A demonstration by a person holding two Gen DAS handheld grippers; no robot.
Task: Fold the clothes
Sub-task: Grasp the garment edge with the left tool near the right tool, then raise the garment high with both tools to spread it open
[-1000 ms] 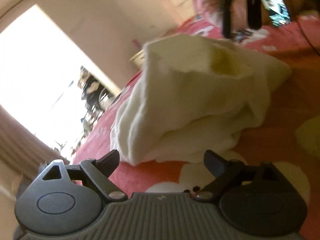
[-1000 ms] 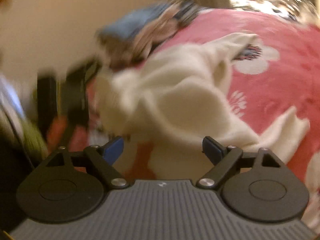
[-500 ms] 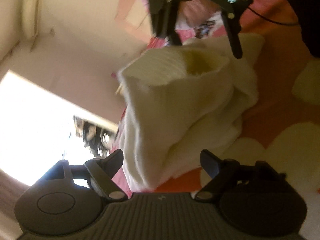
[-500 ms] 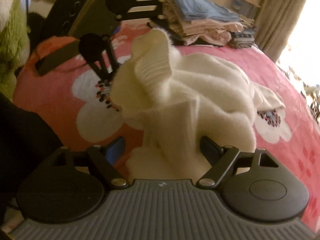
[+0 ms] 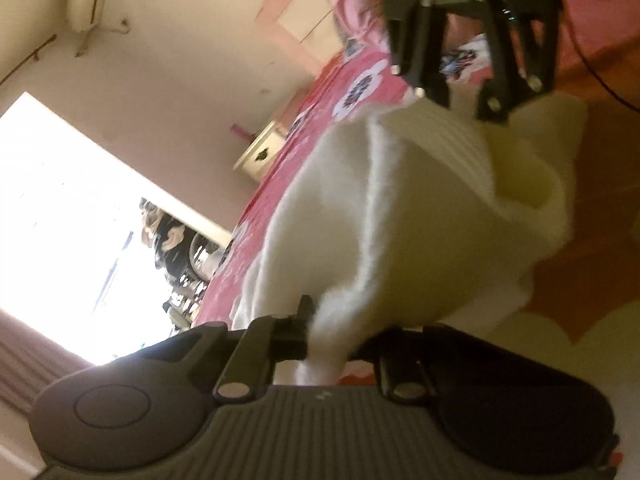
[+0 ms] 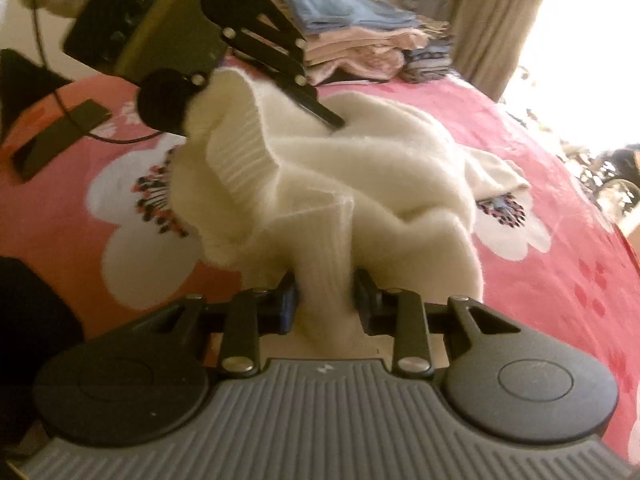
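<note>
A fluffy cream-white sweater (image 6: 360, 176) lies bunched on the red flowered bedspread (image 6: 540, 280). My right gripper (image 6: 324, 304) is shut on a ribbed edge of the sweater close to the camera. My left gripper (image 5: 332, 336) is shut on another fold of the same sweater (image 5: 400, 220), which fills the middle of the left wrist view. Each gripper shows in the other's view: the left one (image 6: 248, 64) at the sweater's far side, the right one (image 5: 460, 76) at the top.
A stack of folded clothes (image 6: 360, 40) sits at the far edge of the bed beside a curtain (image 6: 500, 20). A bright window (image 5: 60, 220) and a small cream cabinet (image 5: 260, 152) lie beyond the bed. A dark cable (image 6: 44, 20) hangs at left.
Both grippers were open half a second ago and have closed on the sweater. Both have moved in closer to the garment, which now bunches between them.
</note>
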